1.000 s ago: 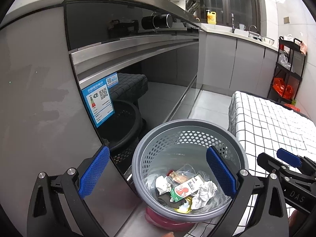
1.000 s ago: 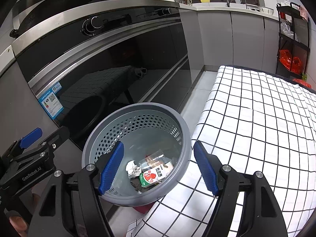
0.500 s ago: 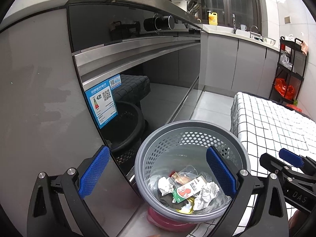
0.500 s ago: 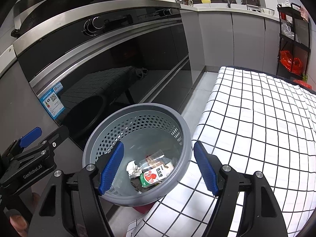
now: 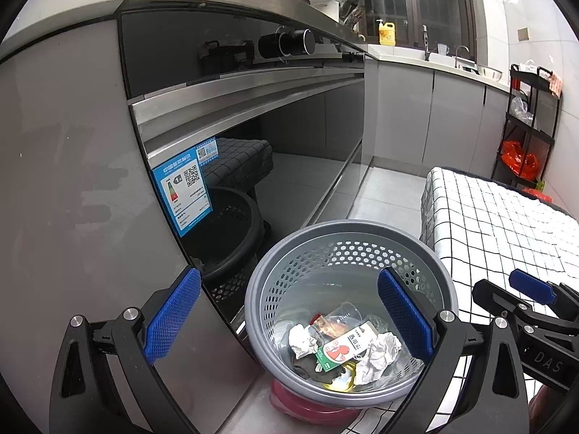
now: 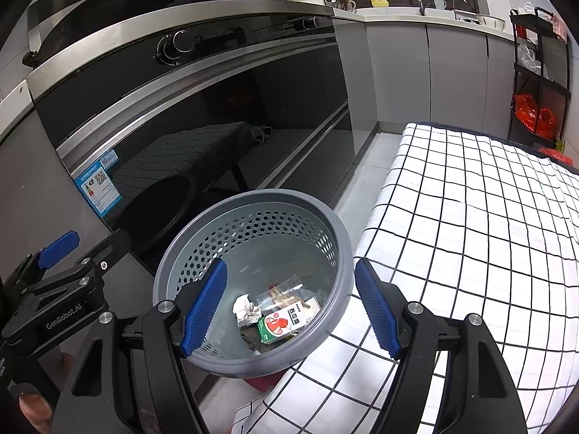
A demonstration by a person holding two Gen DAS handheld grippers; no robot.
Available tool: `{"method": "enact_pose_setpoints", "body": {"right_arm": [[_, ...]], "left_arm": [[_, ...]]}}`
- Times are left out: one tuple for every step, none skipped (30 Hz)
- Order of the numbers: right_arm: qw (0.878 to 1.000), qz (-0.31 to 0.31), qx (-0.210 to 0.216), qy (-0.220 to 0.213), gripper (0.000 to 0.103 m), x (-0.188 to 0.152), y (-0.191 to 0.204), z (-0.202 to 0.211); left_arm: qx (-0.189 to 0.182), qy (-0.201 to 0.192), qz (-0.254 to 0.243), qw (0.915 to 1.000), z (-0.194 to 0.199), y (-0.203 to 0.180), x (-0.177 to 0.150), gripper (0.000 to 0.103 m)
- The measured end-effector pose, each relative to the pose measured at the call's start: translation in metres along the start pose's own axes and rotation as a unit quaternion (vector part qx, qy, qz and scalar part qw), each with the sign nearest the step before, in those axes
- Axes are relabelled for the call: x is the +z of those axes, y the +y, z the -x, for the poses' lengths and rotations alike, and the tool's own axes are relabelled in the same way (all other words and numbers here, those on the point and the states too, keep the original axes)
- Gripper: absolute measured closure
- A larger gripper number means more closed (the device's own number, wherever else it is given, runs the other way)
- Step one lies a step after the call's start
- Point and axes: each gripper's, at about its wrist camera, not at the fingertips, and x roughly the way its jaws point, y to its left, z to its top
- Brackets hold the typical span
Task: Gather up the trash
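A grey perforated waste basket (image 5: 275, 278) (image 6: 253, 202) stands on the floor between the oven front and the table. Inside lie crumpled white paper (image 5: 378, 356) (image 6: 246, 311), a red-and-green carton (image 5: 343, 349) (image 6: 280, 323) and a clear plastic cup (image 5: 345, 313) (image 6: 286, 289). My left gripper (image 5: 287, 320) is open and empty, held above the basket's left side. My right gripper (image 6: 291, 307) is open and empty, held above the basket's right rim. Each gripper shows at the edge of the other's view.
A black glass oven front (image 6: 202, 115) with a blue label (image 5: 182, 191) stands to the left. A table with a black-and-white checked cloth (image 6: 470, 217) lies to the right. A red object (image 5: 311, 408) sits under the basket. A black shelf rack (image 5: 524, 126) stands at the far right.
The left gripper has drifted back and up a little, so the basket sits lower and further right in its view. The right gripper has hardly moved. Both stay open.
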Motion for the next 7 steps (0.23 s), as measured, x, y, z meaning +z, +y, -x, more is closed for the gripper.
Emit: {"method": "enact_pose_setpoints", "body": {"right_arm": [[1.000, 0.000, 0.000, 0.000, 0.033, 0.0000, 0.0000, -0.0001], [1.000, 0.000, 0.000, 0.000, 0.033, 0.0000, 0.0001, -0.0002], [1.000, 0.000, 0.000, 0.000, 0.033, 0.0000, 0.0001, -0.0003], [1.000, -0.001, 0.000, 0.000, 0.033, 0.0000, 0.0002, -0.0003], [1.000, -0.001, 0.000, 0.000, 0.033, 0.0000, 0.0003, -0.0003], [1.000, 0.000, 0.000, 0.000, 0.033, 0.0001, 0.0002, -0.0003], [1.000, -0.001, 0.000, 0.000, 0.033, 0.0001, 0.0002, -0.0003]], "left_arm": [[0.000, 0.001, 0.000, 1.0000, 0.0002, -0.0006, -0.0002, 0.007], [0.000, 0.001, -0.001, 1.0000, 0.0004, -0.0010, -0.0005, 0.007], [0.000, 0.001, -0.002, 1.0000, 0.0004, -0.0013, -0.0007, 0.007], [0.000, 0.002, -0.002, 1.0000, 0.0004, -0.0015, -0.0007, 0.007], [0.000, 0.002, -0.002, 1.0000, 0.0006, -0.0016, -0.0006, 0.007], [0.000, 0.001, -0.001, 1.0000, 0.0009, -0.0016, -0.0005, 0.007], [-0.001, 0.001, -0.001, 1.0000, 0.0011, -0.0021, -0.0005, 0.007]]}}
